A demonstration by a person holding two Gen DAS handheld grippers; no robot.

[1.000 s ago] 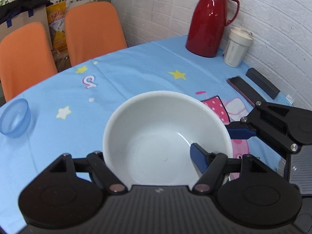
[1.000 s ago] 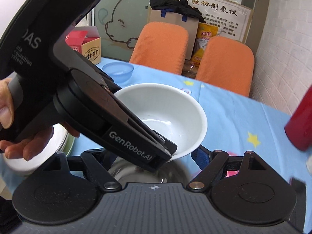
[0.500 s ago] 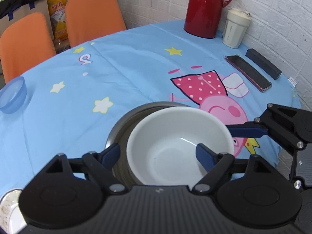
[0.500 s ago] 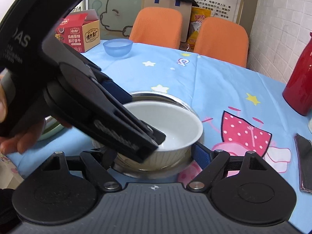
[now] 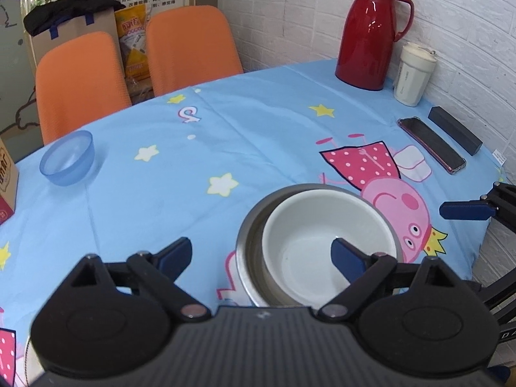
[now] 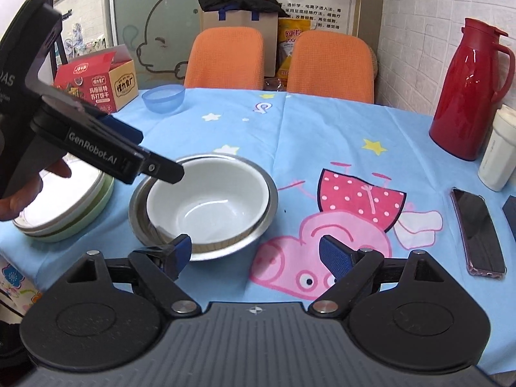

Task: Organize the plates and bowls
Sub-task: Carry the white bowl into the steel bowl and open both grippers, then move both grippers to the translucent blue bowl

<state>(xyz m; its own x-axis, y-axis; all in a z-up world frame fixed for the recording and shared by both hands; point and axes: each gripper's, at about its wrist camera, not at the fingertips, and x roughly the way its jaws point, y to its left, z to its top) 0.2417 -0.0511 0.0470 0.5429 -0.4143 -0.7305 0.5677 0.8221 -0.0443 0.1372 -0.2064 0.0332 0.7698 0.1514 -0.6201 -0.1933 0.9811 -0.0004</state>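
A white bowl (image 5: 322,242) (image 6: 206,200) sits nested in a steel bowl (image 5: 250,242) (image 6: 258,225) on the blue tablecloth. My left gripper (image 5: 261,254) (image 6: 148,153) hovers over the nested bowls' near-left rim with its jaws opening. One finger is above the white bowl's inside, the other is outside it, and neither pad presses on anything. My right gripper (image 6: 258,254) is open and holds nothing, just short of the steel bowl's near rim. A small blue bowl (image 5: 67,158) (image 6: 163,98) stands far left. A stack of plates (image 6: 64,206) lies left of the bowls.
A red thermos (image 5: 367,32) (image 6: 467,90), a white cup (image 5: 414,74), a phone (image 5: 432,145) (image 6: 477,229) and a black box (image 5: 454,130) line the right side by the brick wall. A red carton (image 6: 96,84) stands far left. Two orange chairs (image 6: 225,58) stand behind the table.
The white bowl went down into the steel bowl. My left jaws let go of it and spread wide. Both grippers drew back toward the table's near edge.
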